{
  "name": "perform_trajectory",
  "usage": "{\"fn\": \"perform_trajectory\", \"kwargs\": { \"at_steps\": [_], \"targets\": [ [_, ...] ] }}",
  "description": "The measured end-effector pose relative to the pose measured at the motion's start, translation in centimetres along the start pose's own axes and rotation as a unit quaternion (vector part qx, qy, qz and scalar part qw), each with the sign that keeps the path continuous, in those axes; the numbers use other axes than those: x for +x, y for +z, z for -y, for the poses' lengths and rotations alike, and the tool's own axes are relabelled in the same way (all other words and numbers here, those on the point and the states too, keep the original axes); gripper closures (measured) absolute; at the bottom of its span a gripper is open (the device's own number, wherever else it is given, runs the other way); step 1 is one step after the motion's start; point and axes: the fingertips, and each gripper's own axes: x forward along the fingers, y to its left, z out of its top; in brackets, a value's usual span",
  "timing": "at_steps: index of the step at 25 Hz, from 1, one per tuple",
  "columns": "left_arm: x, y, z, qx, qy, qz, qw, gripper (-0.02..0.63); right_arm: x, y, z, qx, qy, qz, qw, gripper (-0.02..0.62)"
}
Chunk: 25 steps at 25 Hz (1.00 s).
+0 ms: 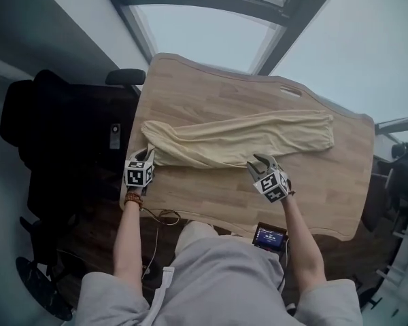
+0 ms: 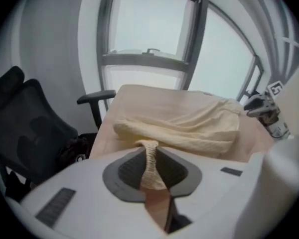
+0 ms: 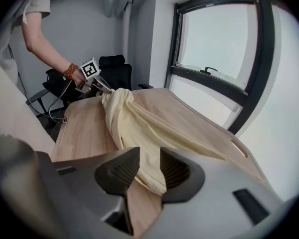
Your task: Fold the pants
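Across the middle of the head view, a pale wooden desk [image 1: 211,202] stretched from centre to right, beneath a large window [image 1: 204,32]. At the left of the frame, beside the desk, stood a black office chair [image 1: 61,141]. Cream pants [image 1: 245,138] lay lengthwise over the desk's middle, running from its left edge to near its right edge, and their lower edge was drawn in a line between the two grippers. The left gripper [image 1: 148,152] sat at the pants' left end, its jaws clamped on a narrow bunched strip of the fabric. The right gripper [image 1: 262,160] was at the lower edge right of centre, its jaws a little wider and closed on a thick fold whose end hung below them. A small device [image 1: 269,236] with a lit screen lay at the desk's near edge.
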Motion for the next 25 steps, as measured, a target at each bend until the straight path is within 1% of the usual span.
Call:
{"fn": "perform_trajectory", "kwargs": {
  "at_steps": [2,3,4,5,6,8,9,10,11,12,13,14,15,16,17,18,19,20,21,22,25],
  "targets": [
    [-3.7,1.7,1.8,0.018,-0.048,0.054,0.9973,0.543,-0.7,0.0,0.0,0.003,-0.005,0.001,1.000,0.469],
    [-5.3,1.4,2.5,0.014,-0.076,0.070,0.9945,0.545,-0.9,-0.1,0.1,0.007,-0.006,0.001,1.000,0.471],
    [-6.3,-0.1,2.9,0.003,-0.102,0.069,0.9924,0.549,-1.1,-0.3,0.1,0.013,-0.007,0.001,1.000,0.472],
    [-6.7,-2.7,3.0,-0.012,-0.123,0.050,0.9911,0.552,-1.3,-0.6,0.1,0.019,-0.008,0.000,1.000,0.474],
    [-6.7,-6.1,2.9,-0.025,-0.139,0.019,0.9898,0.552,-1.4,-1.0,0.0,0.025,-0.008,-0.003,1.000,0.477],
    [-6.5,-12.9,2.6,-0.047,-0.155,-0.049,0.9856,0.541,-1.6,-1.8,-0.4,0.030,-0.005,-0.010,0.999,0.477],
    [-6.6,-15.2,2.5,-0.054,-0.158,-0.071,0.9835,0.531,-1.6,-2.0,-0.5,0.030,-0.004,-0.014,0.999,0.477],
    [-6.8,-16.3,2.5,-0.057,-0.161,-0.080,0.9821,0.501,-1.8,-2.2,-0.5,0.029,-0.004,-0.018,0.999,0.477],
    [-7.1,-16.4,2.5,-0.061,-0.166,-0.075,0.9813,0.444,-1.9,-2.4,-0.4,0.029,-0.004,-0.021,0.999,0.477],
    [-7.5,-15.7,2.4,-0.074,-0.173,-0.059,0.9803,0.395,-2.1,-2.4,-0.2,0.029,-0.005,-0.023,0.999,0.477],
    [-7.8,-14.5,2.2,-0.095,-0.178,-0.038,0.9786,0.370,-2.2,-2.4,0.0,0.029,-0.005,-0.024,0.999,0.477],
    [-8.0,-13.4,1.8,-0.122,-0.178,-0.016,0.9764,0.340,-2.1,-2.4,-0.1,0.029,-0.003,-0.026,0.999,0.478],
    [-8.0,-12.5,1.3,-0.147,-0.170,0.001,0.9744,0.336,-1.9,-2.4,-0.3,0.028,0.000,-0.028,0.999,0.477],
    [-7.7,-12.0,1.0,-0.165,-0.159,0.009,0.9733,0.336,-1.6,-2.4,-0.6,0.026,0.004,-0.030,0.999,0.477],
    [-7.1,-11.9,0.8,-0.174,-0.145,0.007,0.9739,0.337,-1.1,-2.2,-1.0,0.022,0.010,-0.031,0.999,0.477],
    [-6.4,-12.2,0.8,-0.171,-0.130,-0.002,0.9766,0.340,-0.5,-1.9,-1.3,0.015,0.017,-0.032,0.999,0.477],
    [-5.8,-12.7,1.1,-0.154,-0.114,-0.017,0.9814,0.390,0.3,-1.5,-1.8,0.007,0.025,-0.033,0.999,0.477],
    [-5.3,-13.4,1.5,-0.125,-0.097,-0.034,0.9868,0.481,1.2,-1.1,-2.3,-0.001,0.034,-0.034,0.999,0.478],
    [-5.1,-14.0,2.0,-0.097,-0.083,-0.048,0.9906,0.518,2.1,-0.5,-3.0,-0.009,0.044,-0.034,0.998,0.479],
    [-5.2,-14.5,2.3,-0.083,-0.073,-0.053,0.9924,0.529,3.3,0.1,-3.6,-0.018,0.054,-0.034,0.998,0.477],
    [-6.0,-15.6,2.5,-0.097,-0.051,-0.038,0.9932,0.541,7.3,2.0,-5.0,-0.047,0.069,-0.032,0.996,0.477]
  ]
}}
